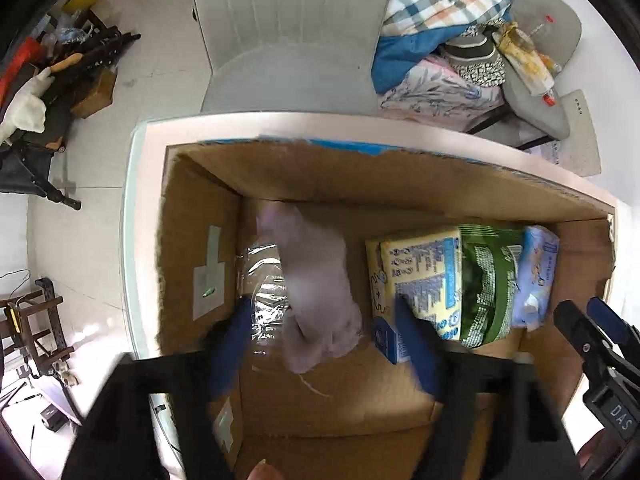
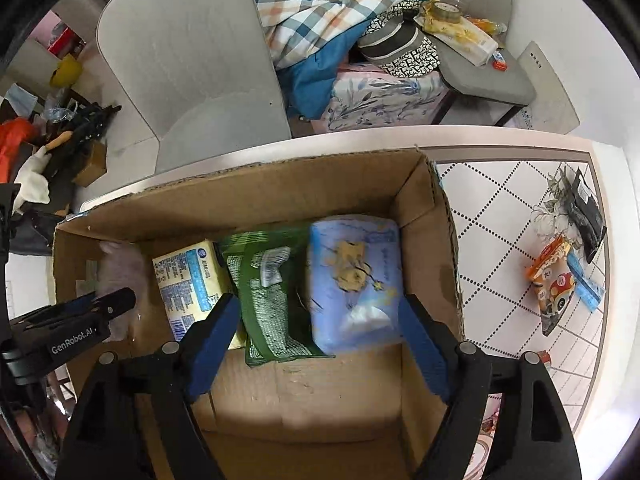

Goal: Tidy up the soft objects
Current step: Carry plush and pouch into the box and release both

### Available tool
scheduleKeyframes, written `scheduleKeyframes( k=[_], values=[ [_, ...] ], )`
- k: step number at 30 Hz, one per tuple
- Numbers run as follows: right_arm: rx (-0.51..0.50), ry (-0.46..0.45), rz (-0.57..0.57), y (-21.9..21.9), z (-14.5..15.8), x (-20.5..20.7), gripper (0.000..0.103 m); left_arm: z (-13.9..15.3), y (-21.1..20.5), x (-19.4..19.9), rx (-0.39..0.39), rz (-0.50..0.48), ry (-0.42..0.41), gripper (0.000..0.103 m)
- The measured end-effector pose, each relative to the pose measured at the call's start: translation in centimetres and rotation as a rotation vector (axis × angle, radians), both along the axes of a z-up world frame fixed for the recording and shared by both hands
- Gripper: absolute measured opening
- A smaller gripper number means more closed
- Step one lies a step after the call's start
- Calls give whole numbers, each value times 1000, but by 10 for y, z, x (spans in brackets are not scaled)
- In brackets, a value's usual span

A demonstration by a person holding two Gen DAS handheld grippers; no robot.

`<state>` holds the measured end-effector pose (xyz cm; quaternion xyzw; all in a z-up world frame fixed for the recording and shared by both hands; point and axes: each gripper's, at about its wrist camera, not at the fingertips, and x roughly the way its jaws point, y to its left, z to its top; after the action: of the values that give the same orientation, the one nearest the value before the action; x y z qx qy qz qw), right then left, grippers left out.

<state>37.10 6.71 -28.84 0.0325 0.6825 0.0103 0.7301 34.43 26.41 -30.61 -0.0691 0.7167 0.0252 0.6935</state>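
Cardboard box (image 2: 248, 196) at the table's far edge holds a limp mauve cloth (image 1: 316, 280) beside yellow (image 2: 188, 280), green (image 2: 268, 288) and blue tissue packs (image 2: 356, 280): light, squashy, slippery-wrapped; pinch their middles. Left gripper (image 1: 324, 344) and right gripper (image 2: 320, 340) fingers gape wide, holding nothing.

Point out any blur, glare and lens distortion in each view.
Left wrist view: the lilac cloth is smeared by motion blur, glare streaks the clear plastic beside it, and the box rim bows with the fisheye. Right wrist view: the blue pack is slightly blurred, the green pack sharper, corners vignetted black.
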Motion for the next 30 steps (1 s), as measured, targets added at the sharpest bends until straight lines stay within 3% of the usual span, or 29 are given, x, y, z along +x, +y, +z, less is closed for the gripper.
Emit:
scheduleKeyframes(
  k=[2,5,9,21,30],
  values=[
    [-2,-6,3,1,5,-4,85,8,2,-4,-6,1,-23,95],
    [11,-17,18,5,14,-13,99,20,5,-12,-13,14,-51,101],
    [15,-17,52,12,21,-31,103,35,4,-28,12,11,-98,102],
    [5,-49,78,5,39,-87,103,75,-13,-85,29,0,-193,102],
    [30,-112,102,-6,81,-132,103,123,-24,-127,58,23,-301,102]
  ],
)
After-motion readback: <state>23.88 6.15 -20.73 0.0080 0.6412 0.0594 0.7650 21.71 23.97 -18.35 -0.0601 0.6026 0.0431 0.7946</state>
